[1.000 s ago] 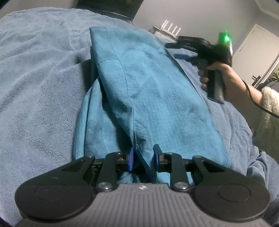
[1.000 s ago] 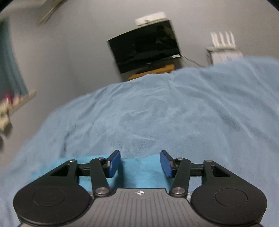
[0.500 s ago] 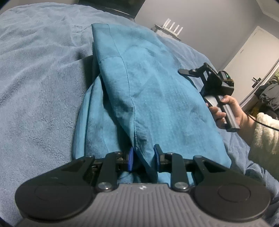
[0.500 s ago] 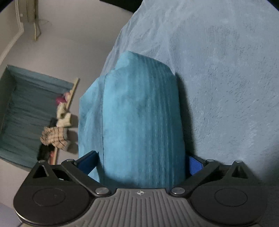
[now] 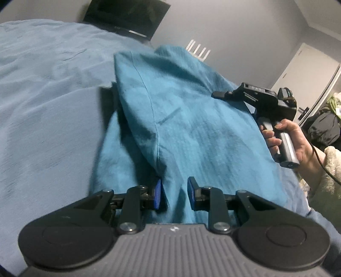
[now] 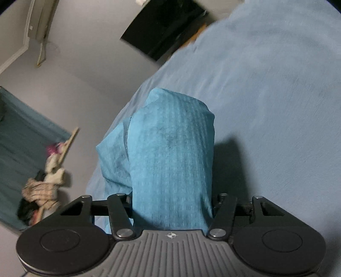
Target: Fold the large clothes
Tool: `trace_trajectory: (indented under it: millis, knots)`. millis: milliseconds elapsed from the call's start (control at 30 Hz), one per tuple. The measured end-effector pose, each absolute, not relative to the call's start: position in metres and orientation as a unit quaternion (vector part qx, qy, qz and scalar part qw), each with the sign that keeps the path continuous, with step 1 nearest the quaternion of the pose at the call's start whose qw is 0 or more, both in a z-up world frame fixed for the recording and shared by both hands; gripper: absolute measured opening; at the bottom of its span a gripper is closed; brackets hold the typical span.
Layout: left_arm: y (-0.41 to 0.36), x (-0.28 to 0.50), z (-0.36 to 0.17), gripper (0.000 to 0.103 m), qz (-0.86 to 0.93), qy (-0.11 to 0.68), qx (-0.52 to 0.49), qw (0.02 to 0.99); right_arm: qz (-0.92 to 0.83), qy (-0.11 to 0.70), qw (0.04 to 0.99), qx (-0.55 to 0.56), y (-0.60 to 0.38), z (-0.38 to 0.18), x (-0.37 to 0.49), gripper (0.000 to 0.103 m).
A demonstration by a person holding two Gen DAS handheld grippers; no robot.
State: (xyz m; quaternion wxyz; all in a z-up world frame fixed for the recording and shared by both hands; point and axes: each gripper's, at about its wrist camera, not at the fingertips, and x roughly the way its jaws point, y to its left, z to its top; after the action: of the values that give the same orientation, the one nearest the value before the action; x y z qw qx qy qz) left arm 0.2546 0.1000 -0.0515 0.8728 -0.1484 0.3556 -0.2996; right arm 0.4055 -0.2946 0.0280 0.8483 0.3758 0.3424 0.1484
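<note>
A large teal garment (image 5: 191, 119) lies folded lengthwise on a blue blanket (image 5: 46, 102). My left gripper (image 5: 173, 195) has its blue pads a narrow gap apart, closed on a fold at the garment's near end. My right gripper (image 5: 219, 94) shows in the left wrist view at the garment's right edge, in a hand. In the right wrist view the garment (image 6: 170, 153) fills the space between that gripper's fingers (image 6: 172, 204) and hides the pads; it is closed on the cloth, whose far end hangs lifted above the blanket (image 6: 266, 95).
A dark TV screen (image 5: 125, 15) stands beyond the bed by the wall. A white router (image 5: 198, 50) sits behind the garment. A white door (image 5: 307, 70) is at the right. Clothes hang by a curtain (image 6: 23, 149) at the left.
My right gripper swung from above the bed to the garment's right edge and closed on it, raising the cloth. My left gripper kept its grip and tilted up slightly.
</note>
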Motion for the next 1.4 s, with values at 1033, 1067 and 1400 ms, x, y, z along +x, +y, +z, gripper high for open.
trace_trajectory:
  millis: [1033,1067,1400]
  knots:
    - [0.013,0.28,-0.072,0.007,-0.281,0.367,-0.169,0.87,0.072,0.278,0.945,0.154,-0.297,0.002,0.198,0.06]
    - [0.013,0.279,-0.071,0.007,-0.274,0.367,-0.164,0.874,0.072,0.284,0.945,0.145,-0.288,-0.001,0.199,0.06]
    - [0.035,0.284,-0.087,0.006,-0.284,0.407,-0.225,0.839,0.05,0.238,0.966,0.087,-0.275,0.016,0.201,0.07]
